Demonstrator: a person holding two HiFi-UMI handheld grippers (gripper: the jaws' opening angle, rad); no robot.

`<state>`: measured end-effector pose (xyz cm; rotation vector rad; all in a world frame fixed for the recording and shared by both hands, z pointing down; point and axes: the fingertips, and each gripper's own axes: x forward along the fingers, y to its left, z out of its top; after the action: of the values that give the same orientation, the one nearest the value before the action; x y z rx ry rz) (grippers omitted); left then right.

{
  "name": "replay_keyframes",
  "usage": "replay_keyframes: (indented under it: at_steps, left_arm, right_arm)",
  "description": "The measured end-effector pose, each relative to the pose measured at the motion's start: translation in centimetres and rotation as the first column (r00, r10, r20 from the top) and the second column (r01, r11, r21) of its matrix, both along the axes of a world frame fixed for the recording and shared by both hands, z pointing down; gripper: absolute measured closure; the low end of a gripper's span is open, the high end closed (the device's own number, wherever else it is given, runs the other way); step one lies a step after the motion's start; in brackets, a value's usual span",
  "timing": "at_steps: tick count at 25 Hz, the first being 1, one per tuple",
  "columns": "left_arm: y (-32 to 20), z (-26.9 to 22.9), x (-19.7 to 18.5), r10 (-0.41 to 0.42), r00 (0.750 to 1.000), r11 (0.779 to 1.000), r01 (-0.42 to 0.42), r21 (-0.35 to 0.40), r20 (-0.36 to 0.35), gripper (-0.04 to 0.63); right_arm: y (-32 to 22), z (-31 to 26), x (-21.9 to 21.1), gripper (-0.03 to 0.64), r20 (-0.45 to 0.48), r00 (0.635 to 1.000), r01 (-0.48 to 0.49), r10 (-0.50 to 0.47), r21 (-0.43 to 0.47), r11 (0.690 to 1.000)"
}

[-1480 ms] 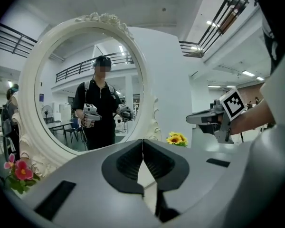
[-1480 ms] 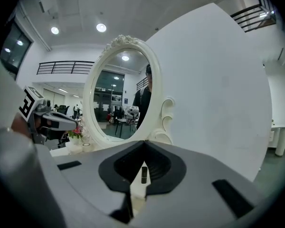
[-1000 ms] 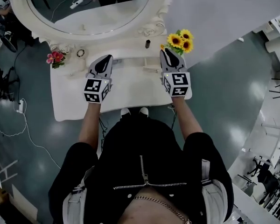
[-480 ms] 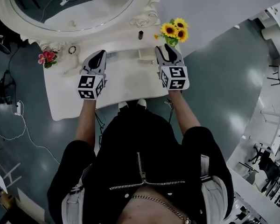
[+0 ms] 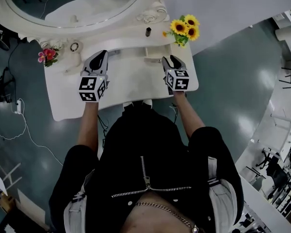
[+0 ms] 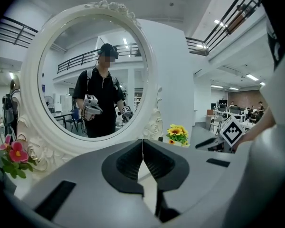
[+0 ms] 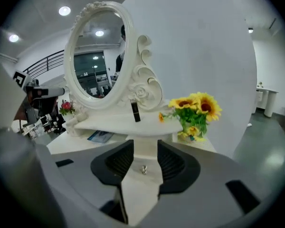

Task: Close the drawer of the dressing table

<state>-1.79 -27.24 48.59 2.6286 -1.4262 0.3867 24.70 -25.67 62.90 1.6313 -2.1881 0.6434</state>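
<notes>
The little drawer with its shiny knob is tucked under the small shelf at the back of the dressing table. It is seen straight through the gap of the right gripper — the jaws are held apart, have just been opening, and nothing is pinched by them. The left gripper is held over the table top, well to the left of the drawer — its jaws are pressed together on nothing.
</notes>
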Motion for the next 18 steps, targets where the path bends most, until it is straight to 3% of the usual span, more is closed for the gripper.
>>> replay_keyframes:
  at_steps: [7, 18]
  left_arm:
    - [0.4, 0.8, -1.9, -0.045, 0.999, 0.999, 0.045, -0.022, 0.019, 0.574]
    - [1.3, 1.3, -5.7, -0.128, 0.991, 0.991, 0.130, -0.038, 0.041, 0.574]
  right_arm:
    - [0.8, 5.9, -0.7, 0.460, 0.016, 1.000, 0.020, -0.017, -0.160, 0.987]
    - [0.3, 9.8, -1.5, 0.459, 0.082, 0.996, -0.020, 0.045, -0.280, 0.960]
